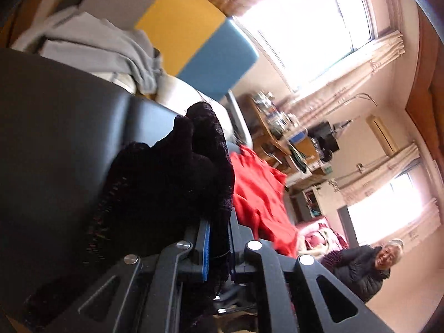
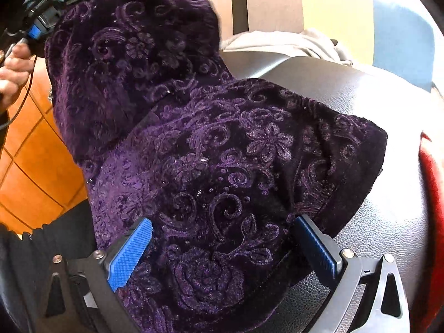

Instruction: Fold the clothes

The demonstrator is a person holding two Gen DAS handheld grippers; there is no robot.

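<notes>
On the black leather seat (image 2: 388, 222), the left gripper (image 1: 217, 245) clamps the purple velvet garment (image 2: 222, 152); the right gripper (image 2: 222, 249), jaws spread, must pinch before folding.

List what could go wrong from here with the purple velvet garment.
1. The left gripper pinches only a thin bunch of the purple garment; the cloth may slip out.
2. The right gripper stands open around the cloth, gripping nothing, so the fold may sag.
3. The red garment lies close and could get dragged along.
</notes>
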